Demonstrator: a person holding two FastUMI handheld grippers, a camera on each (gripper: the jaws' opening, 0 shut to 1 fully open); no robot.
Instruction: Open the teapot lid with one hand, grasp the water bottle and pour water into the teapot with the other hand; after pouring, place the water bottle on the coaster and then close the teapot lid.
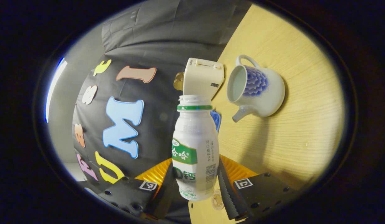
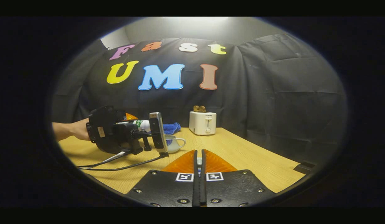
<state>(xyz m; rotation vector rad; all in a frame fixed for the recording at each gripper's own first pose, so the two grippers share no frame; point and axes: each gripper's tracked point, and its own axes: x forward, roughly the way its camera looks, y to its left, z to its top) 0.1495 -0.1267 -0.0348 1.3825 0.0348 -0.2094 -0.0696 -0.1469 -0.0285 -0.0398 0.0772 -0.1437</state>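
One water bottle [image 1: 195,146], one teapot [image 1: 256,90], one toaster [image 2: 202,123], one blue cloth [image 2: 171,127], two hand-held grippers, one tabletop [image 2: 242,155].

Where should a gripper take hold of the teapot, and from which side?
Probably the loop handle of the teapot, opposite the spout. Come from the toaster side: the loop juts out there, thin enough to pinch, while the round body is wide.

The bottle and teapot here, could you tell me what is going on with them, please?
A person's left gripper holds the uncapped plastic bottle, tipped on its side above the wooden table, mouth pointing towards the open, lidless teapot near the toaster. The right gripper is shut; something small seems pinched between its fingers, perhaps the lid.
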